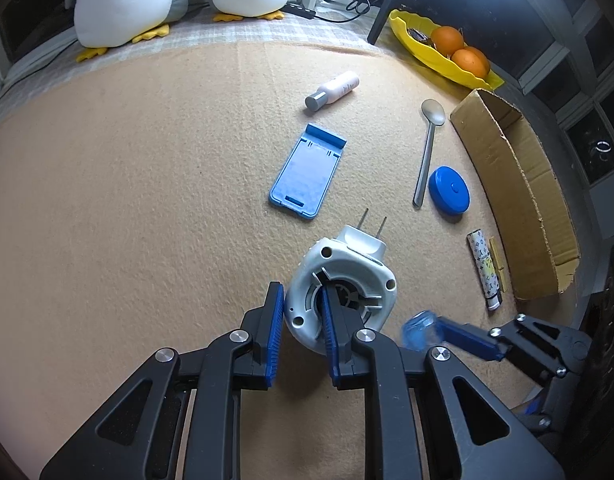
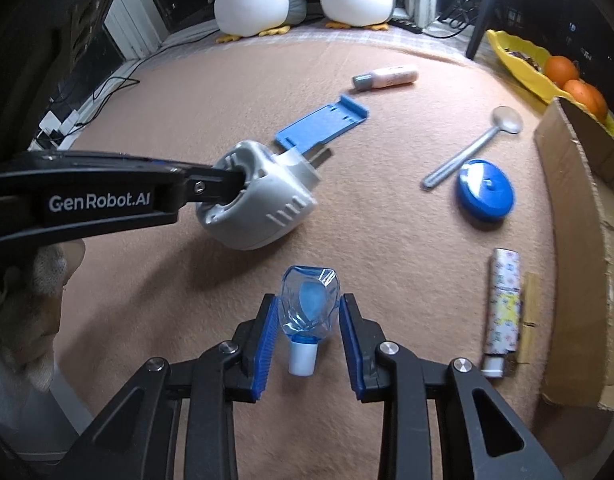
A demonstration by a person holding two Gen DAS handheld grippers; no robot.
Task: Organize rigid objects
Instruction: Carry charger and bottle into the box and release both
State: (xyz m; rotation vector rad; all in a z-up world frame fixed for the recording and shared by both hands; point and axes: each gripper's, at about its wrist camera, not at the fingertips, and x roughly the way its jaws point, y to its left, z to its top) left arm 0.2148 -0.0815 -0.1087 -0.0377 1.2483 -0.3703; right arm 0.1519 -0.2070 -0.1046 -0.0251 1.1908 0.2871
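Observation:
A white plug-in device (image 1: 347, 280) with two metal prongs hangs tilted above the tan blanket. My left gripper (image 1: 302, 296) is shut on its rim, one finger inside the round opening and one outside. The right wrist view shows the same grip from the side on the device (image 2: 267, 208), with the left gripper (image 2: 231, 184) coming in from the left. My right gripper (image 2: 309, 302) is shut on a small clear blue bottle (image 2: 309, 308) with a white neck, pads against both sides. That bottle (image 1: 417, 330) looks blurred in the left wrist view.
On the blanket lie a blue phone stand (image 1: 307, 172), a pink bottle (image 1: 335, 90), a spoon (image 1: 427, 152), a round blue case (image 1: 449, 190) and a patterned tube (image 1: 485, 270). An open cardboard box (image 1: 519, 184) stands at the right, a yellow fruit tray (image 1: 419, 52) behind it.

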